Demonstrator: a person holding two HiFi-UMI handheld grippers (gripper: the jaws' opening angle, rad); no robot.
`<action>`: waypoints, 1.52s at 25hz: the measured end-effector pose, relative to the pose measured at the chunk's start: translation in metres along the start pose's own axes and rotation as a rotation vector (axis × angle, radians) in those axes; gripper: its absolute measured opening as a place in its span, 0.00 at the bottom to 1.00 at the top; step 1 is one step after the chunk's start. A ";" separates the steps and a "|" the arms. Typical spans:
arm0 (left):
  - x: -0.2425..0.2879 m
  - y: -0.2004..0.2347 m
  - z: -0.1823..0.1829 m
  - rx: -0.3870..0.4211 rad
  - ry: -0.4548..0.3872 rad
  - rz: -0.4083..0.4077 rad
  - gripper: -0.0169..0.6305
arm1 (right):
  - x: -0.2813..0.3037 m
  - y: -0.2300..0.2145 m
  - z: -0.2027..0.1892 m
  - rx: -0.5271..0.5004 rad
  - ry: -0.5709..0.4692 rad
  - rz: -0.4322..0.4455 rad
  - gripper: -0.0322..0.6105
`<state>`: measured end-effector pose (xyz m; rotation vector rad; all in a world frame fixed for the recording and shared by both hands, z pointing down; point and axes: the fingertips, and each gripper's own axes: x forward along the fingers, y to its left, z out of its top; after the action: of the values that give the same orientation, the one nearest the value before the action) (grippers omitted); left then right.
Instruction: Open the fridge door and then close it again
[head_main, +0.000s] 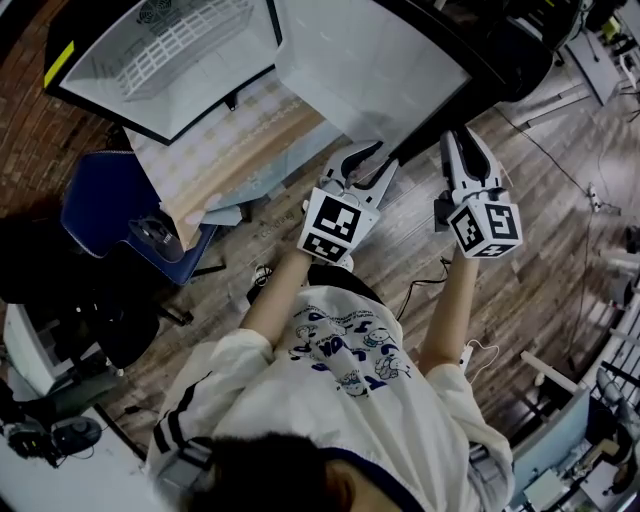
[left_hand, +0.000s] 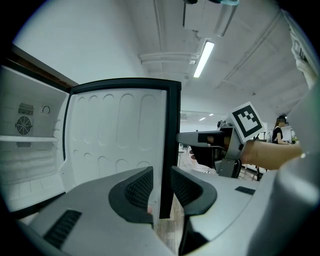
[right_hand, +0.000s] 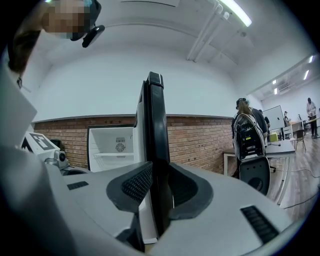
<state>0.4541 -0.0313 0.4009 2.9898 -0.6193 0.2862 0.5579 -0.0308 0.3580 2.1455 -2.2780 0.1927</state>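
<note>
The fridge (head_main: 160, 50) stands with its door (head_main: 370, 70) swung wide, white inner lining showing. My left gripper (head_main: 362, 160) is shut on the door's free edge, and my right gripper (head_main: 462, 140) grips the same black edge a little further right. In the left gripper view the door (left_hand: 120, 145) runs between the pads of the left gripper (left_hand: 161, 187), with the fridge's white interior (left_hand: 25, 145) at left and the right gripper's marker cube (left_hand: 246, 120) beyond. In the right gripper view the door's black edge (right_hand: 156, 115) sits between the closed pads of the right gripper (right_hand: 159, 185).
A blue chair (head_main: 110, 215) stands on the wooden floor left of me, below the fridge. A brick wall (right_hand: 200, 140) runs behind the fridge. A person and a black piece of equipment (right_hand: 252, 150) stand at the right by desks. Cables lie on the floor (head_main: 540, 150).
</note>
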 end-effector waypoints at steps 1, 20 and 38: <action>-0.001 0.000 0.000 0.000 0.000 0.002 0.21 | 0.000 0.000 0.000 0.002 -0.002 0.000 0.22; -0.025 -0.008 -0.004 -0.010 -0.009 0.014 0.22 | -0.015 0.025 -0.005 -0.003 0.015 0.018 0.22; -0.066 -0.008 -0.004 -0.003 -0.042 -0.062 0.21 | -0.031 0.095 -0.015 -0.008 0.052 0.028 0.21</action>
<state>0.3968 0.0016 0.3918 3.0130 -0.5285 0.2188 0.4640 0.0072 0.3620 2.0798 -2.2775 0.2364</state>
